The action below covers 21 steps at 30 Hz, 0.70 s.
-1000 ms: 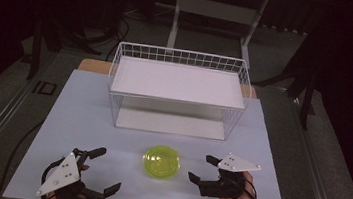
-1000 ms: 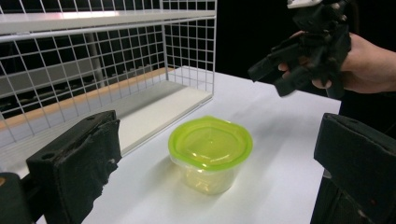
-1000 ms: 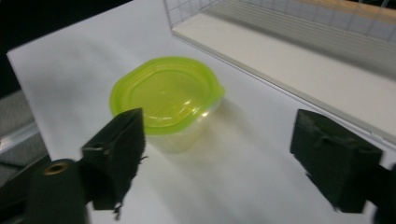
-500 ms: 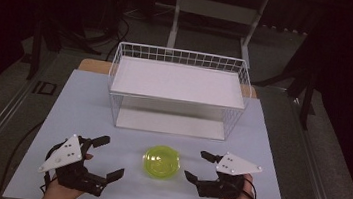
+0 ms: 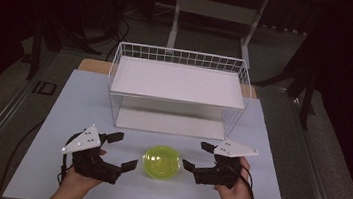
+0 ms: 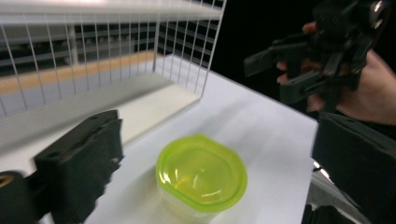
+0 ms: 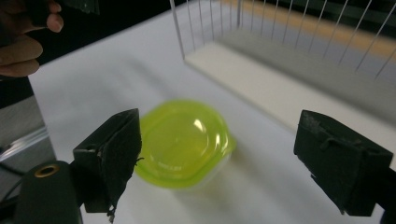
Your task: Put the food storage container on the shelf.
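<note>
A lime-green lidded container [image 5: 161, 161] sits on the white table mat, in front of the wire rack. My left gripper [image 5: 126, 150] is just left of it, open, jaws pointing at it without touching. My right gripper [image 5: 193, 155] faces it from the right, open; its jaws have just been opening, with nothing pressed between them. In the left gripper view the container [image 6: 201, 173] lies low between the wide jaws of the left gripper [image 6: 217, 128], and the right gripper [image 6: 322, 60] shows beyond. In the right gripper view the container [image 7: 183, 142] lies ahead of the right gripper [image 7: 222, 126].
A white wire rack [image 5: 181, 65] with a white shelf board stands behind the container, mid-table. The white mat [image 5: 79, 98] covers the tabletop, with dark floor and stand legs around. The person's left hand [image 7: 23, 37] shows at the top left of the right gripper view.
My left gripper has moved forward and to the right, closer to the green container. The right gripper has shifted slightly forward. The container has stayed put.
</note>
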### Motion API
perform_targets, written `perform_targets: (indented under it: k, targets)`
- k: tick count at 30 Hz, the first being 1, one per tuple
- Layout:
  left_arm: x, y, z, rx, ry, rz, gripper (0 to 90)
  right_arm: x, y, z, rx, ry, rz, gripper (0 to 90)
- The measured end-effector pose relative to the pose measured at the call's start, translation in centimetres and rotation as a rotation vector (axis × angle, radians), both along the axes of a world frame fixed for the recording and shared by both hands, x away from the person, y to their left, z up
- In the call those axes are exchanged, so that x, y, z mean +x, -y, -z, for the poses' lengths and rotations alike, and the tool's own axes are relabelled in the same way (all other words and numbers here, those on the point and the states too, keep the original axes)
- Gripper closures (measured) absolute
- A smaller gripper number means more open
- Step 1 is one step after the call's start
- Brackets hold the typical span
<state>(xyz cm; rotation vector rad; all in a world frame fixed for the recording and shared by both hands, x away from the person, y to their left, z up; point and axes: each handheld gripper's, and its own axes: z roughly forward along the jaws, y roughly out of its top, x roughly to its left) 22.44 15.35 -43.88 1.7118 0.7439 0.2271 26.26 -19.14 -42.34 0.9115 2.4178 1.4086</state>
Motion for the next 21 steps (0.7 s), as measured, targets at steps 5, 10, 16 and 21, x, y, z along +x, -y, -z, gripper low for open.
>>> perform_targets:
  k: [5,10,16,21]
  targets:
    - [1.5,1.5,2.3,0.027,-0.104,-0.044,12.2,1.5,-0.7,1.6,0.062,-0.108,0.035,11.2]
    - [2.3,2.3,4.1,0.002,-0.23,-0.073,14.8,1.7,-1.4,2.7,0.066,-0.165,0.051,25.5]
    - [3.1,1.9,5.6,-0.053,-0.431,-0.134,23.0,3.0,-1.3,4.5,0.094,-0.316,0.069,41.0]
    - [3.7,1.5,6.7,-0.101,-0.557,-0.147,34.4,3.6,-1.3,5.8,0.137,-0.446,0.084,50.3]
